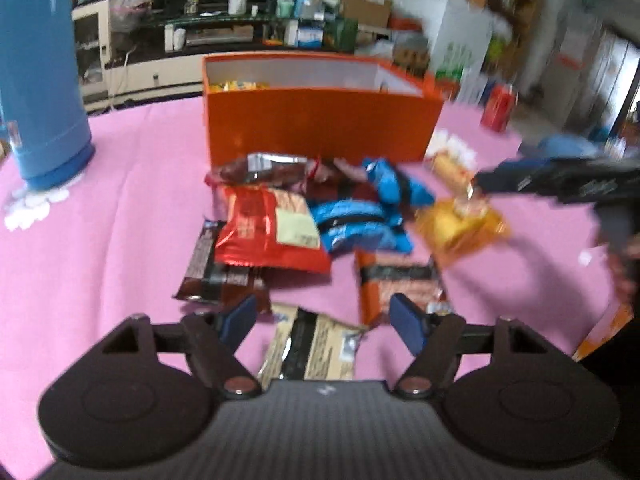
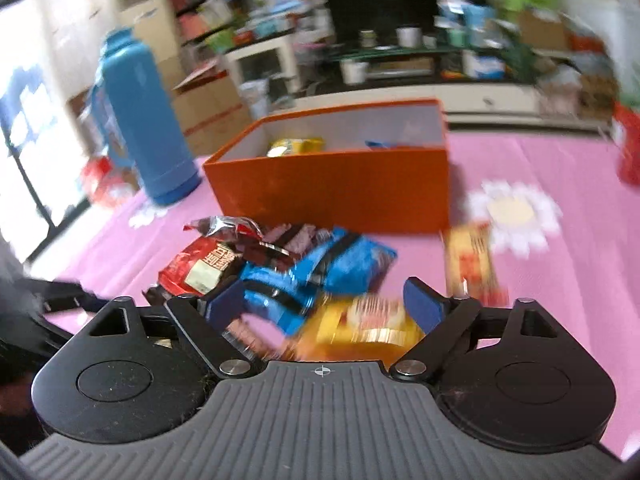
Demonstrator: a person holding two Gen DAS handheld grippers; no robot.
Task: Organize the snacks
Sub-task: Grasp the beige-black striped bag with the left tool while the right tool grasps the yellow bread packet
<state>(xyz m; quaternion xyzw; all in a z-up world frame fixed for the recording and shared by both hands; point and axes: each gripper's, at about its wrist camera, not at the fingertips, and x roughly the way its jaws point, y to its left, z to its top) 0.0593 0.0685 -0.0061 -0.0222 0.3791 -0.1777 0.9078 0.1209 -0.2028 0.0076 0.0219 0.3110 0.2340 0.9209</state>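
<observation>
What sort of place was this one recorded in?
Most likely a lived-in home living room: a table under a pink cloth, a blue thermos on it, and behind it a low TV stand crowded with cups and boxes.

The left wrist view looks forward and down along its own gripper's two blue-padded fingers [image 1: 240,316], low over the pink tablecloth [image 1: 100,240], close to the scattered pile of snack packets [image 1: 304,216] at frame centre. It faces the long side of the open orange cardboard box [image 1: 320,124], with the tall blue plastic flask [image 1: 40,80] at the upper left. The right wrist view sits just as low and near, but further to the right, so the box [image 2: 336,184] shows a corner and its inside (both frames are motion-blurred). Both views share the packets [image 2: 320,272], the box, the flask [image 2: 148,128] and the cluttered shelf behind.
</observation>
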